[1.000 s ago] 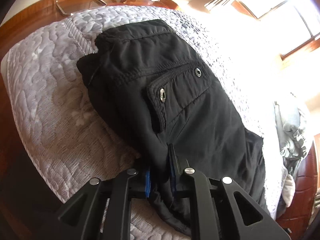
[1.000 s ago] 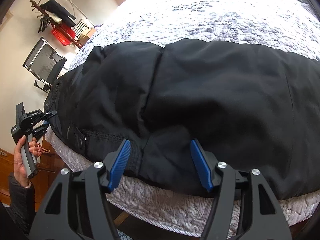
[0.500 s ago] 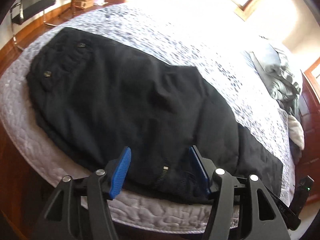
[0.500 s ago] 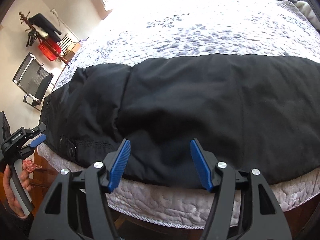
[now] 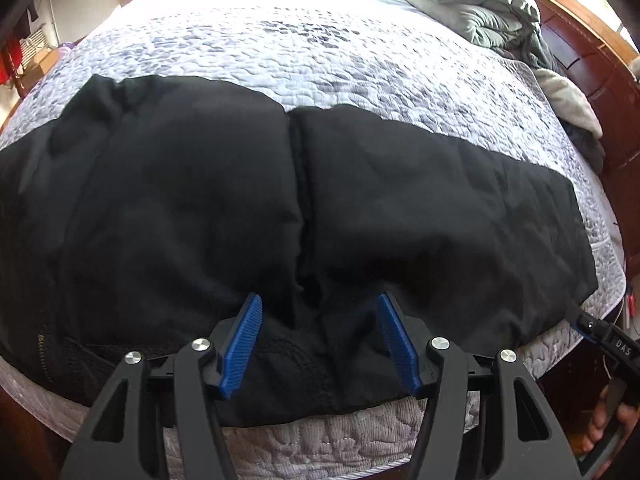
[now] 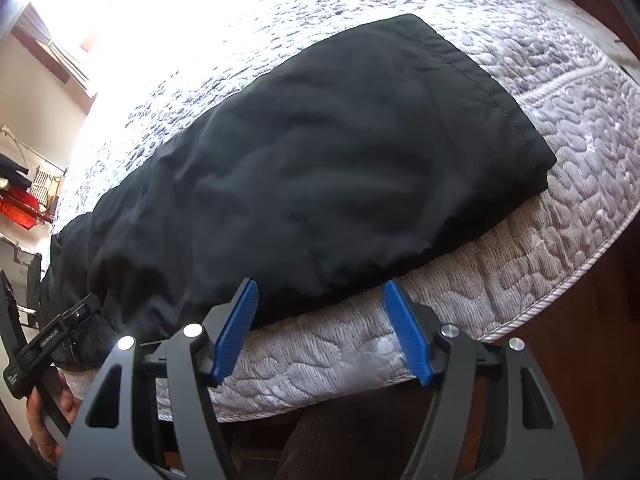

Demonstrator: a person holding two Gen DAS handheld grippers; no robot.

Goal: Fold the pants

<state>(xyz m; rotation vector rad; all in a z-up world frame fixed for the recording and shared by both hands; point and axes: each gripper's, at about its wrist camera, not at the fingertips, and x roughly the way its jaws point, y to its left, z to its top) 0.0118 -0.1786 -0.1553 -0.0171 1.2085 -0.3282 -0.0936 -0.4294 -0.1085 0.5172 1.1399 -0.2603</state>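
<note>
Black soft pants [image 5: 200, 200] lie limp and slick on the bed [image 5: 360, 60], so you grab the right hem; both grippers, left gripper [image 5: 320, 344] and right gripper [image 6: 322, 332], gape empty.

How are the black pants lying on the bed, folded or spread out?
Spread out lengthwise: the black pants stretch across the quilted bed near its front edge, legs stacked, hem end flat. No crosswise fold yet.

Left gripper [image 5: 320, 344] released pants [image 5: 280, 200], jaws now apart

text: "DAS" | on: right gripper [image 5: 616, 346] body | other lettering: too small to read
</note>
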